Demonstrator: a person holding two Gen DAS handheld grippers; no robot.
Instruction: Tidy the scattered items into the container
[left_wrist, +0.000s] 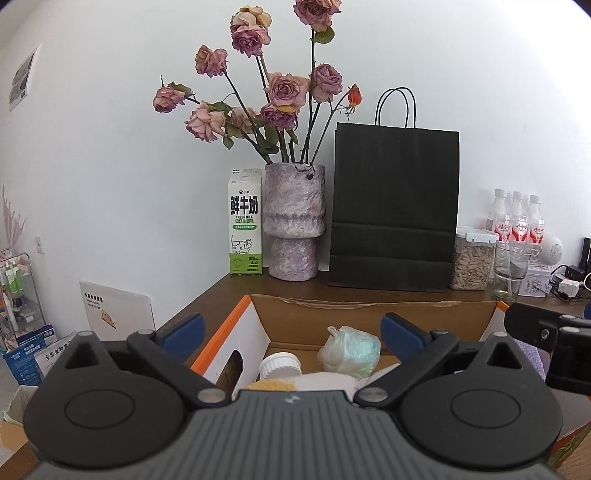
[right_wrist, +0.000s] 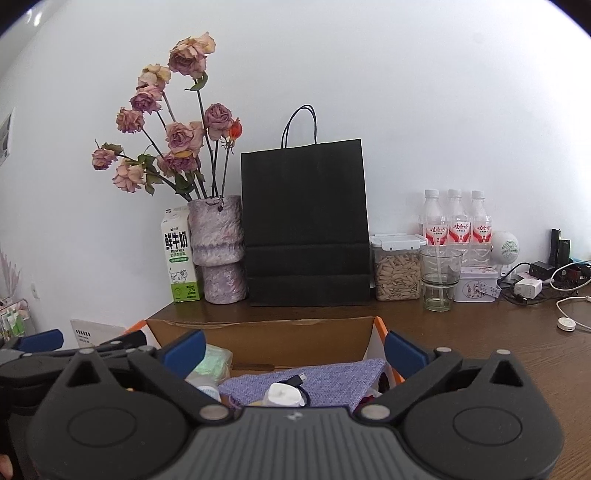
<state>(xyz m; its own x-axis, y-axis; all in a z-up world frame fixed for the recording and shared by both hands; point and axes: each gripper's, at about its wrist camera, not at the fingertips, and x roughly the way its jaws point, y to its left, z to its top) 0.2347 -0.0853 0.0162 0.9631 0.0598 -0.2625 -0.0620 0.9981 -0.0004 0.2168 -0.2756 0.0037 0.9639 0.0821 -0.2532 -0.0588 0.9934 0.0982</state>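
An open cardboard box (left_wrist: 369, 317) with orange-edged white sides stands on the brown table; it also shows in the right wrist view (right_wrist: 295, 339). In it lie a knotted pale green bag (left_wrist: 351, 350), a white-capped bottle (left_wrist: 279, 366), a white cloth (left_wrist: 325, 382), a purple woven cloth (right_wrist: 325, 380) and a white charger with a black cable (right_wrist: 284, 393). My left gripper (left_wrist: 291, 332) is open and empty above the box's left part. My right gripper (right_wrist: 293, 349) is open and empty above its right part. The right gripper's edge (left_wrist: 550, 332) shows in the left wrist view.
Along the wall stand a milk carton (left_wrist: 245, 221), a vase of dried roses (left_wrist: 293, 221), a black paper bag (left_wrist: 393, 206), a jar of seeds (right_wrist: 397, 267), a glass (right_wrist: 439, 280), three bottles (right_wrist: 456, 225), a tin (right_wrist: 476, 284), and chargers and cables (right_wrist: 543, 280).
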